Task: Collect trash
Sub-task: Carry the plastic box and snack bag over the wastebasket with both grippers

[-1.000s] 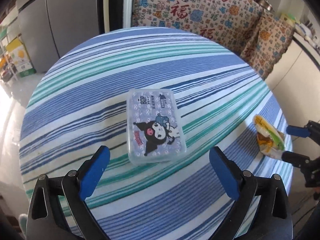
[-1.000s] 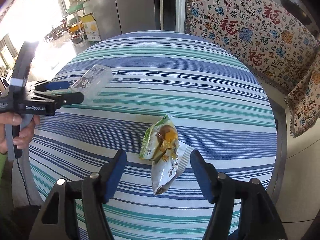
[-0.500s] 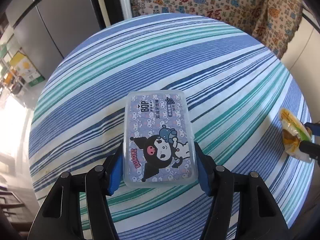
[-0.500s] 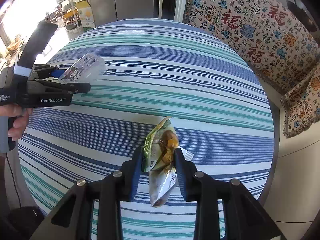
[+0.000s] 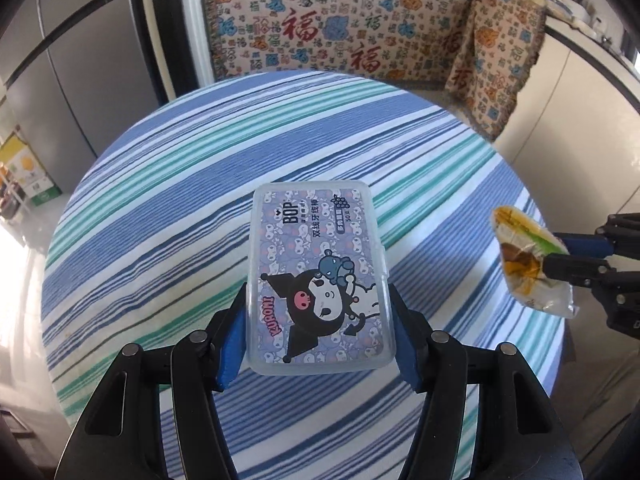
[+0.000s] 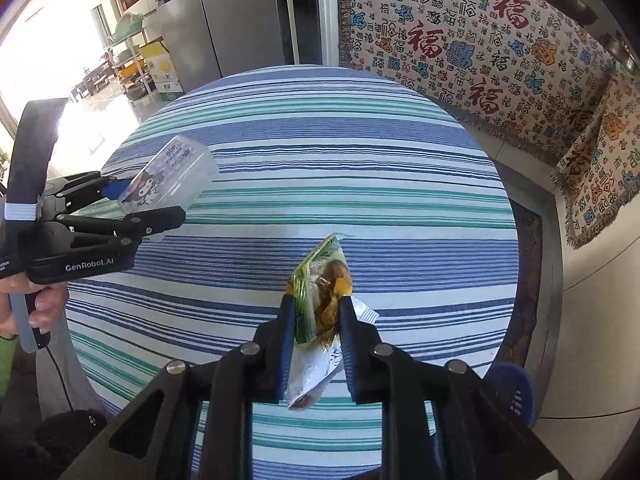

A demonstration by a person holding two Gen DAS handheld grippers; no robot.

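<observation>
Box point(image 5: 318, 276) gripped lengthwise toward twelve o'clock by left fingers point(image 5: 232, 344); right fingers point(image 6: 288, 336), just closing, clamp wrapper point(image 6: 320, 304), three o'clock.

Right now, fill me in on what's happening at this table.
A person is clearing trash off a round table with a striped cloth, holding tongs in each hand. The left tongs are shut on a clear plastic floss-pick box with a cartoon label. The right tongs have just been closing and now pinch a crumpled snack wrapper. Both items look lifted off the cloth. No bin is in view.
</observation>
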